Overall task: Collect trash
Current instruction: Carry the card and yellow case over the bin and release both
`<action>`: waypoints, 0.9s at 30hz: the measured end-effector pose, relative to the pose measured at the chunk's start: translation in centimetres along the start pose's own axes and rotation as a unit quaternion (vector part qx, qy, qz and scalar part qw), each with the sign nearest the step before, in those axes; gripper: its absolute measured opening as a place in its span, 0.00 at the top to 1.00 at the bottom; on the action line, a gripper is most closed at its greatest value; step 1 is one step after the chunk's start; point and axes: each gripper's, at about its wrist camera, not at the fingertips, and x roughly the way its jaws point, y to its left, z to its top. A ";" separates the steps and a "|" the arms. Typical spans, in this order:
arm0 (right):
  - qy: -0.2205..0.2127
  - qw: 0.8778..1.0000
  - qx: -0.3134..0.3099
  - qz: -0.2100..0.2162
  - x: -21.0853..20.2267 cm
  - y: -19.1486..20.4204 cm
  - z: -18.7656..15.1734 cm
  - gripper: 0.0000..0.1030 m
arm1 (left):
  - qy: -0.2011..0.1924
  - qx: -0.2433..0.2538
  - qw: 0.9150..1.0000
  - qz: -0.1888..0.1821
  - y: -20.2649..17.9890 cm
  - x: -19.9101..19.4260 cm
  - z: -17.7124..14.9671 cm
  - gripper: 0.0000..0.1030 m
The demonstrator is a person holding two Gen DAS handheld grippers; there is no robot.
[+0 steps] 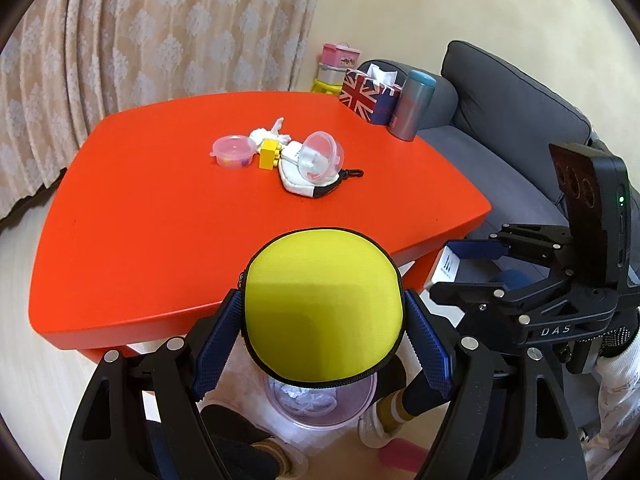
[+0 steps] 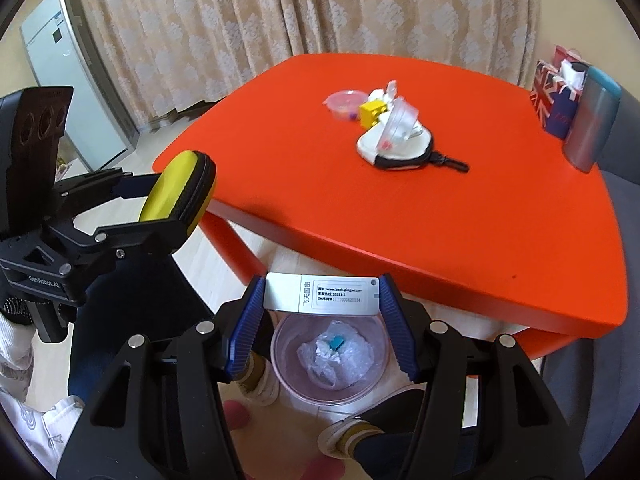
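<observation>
My left gripper (image 1: pixel 322 316) is shut on a round yellow zip case (image 1: pixel 322 308), held above a clear plastic bin (image 1: pixel 320 404) on the floor in front of the red table (image 1: pixel 160 220). The case also shows in the right wrist view (image 2: pixel 176 188). My right gripper (image 2: pixel 320 300) is shut on a small white labelled box (image 2: pixel 320 294), right over the bin (image 2: pixel 288 364), which holds crumpled plastic and a teal scrap. On the table lie crumpled tissue (image 1: pixel 272 132), a tipped clear cup (image 1: pixel 320 156), a white pouch (image 1: pixel 304 186), a yellow block (image 1: pixel 269 156) and a lidded tub (image 1: pixel 232 151).
A Union Jack tissue box (image 1: pixel 366 96) and a grey bottle (image 1: pixel 412 106) stand at the table's far right corner. A grey sofa (image 1: pixel 512 112) is to the right. Curtains hang behind. A person's feet flank the bin (image 2: pixel 348 434).
</observation>
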 end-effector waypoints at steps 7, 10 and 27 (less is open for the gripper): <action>-0.010 1.000 0.004 0.006 0.2 0.0 0.3 0.16 | 0.002 -0.003 1.000 -0.001 0.2 0.2 0.0 0.26; -0.012 1.000 0.012 0.000 0.1 -0.5 0.4 0.11 | 0.003 -0.003 1.000 -0.002 0.2 0.3 -0.1 0.26; -0.024 0.999 0.032 -0.021 -1.3 -1.9 0.0 0.07 | 0.021 0.022 1.000 -0.009 -1.3 1.2 -0.2 0.26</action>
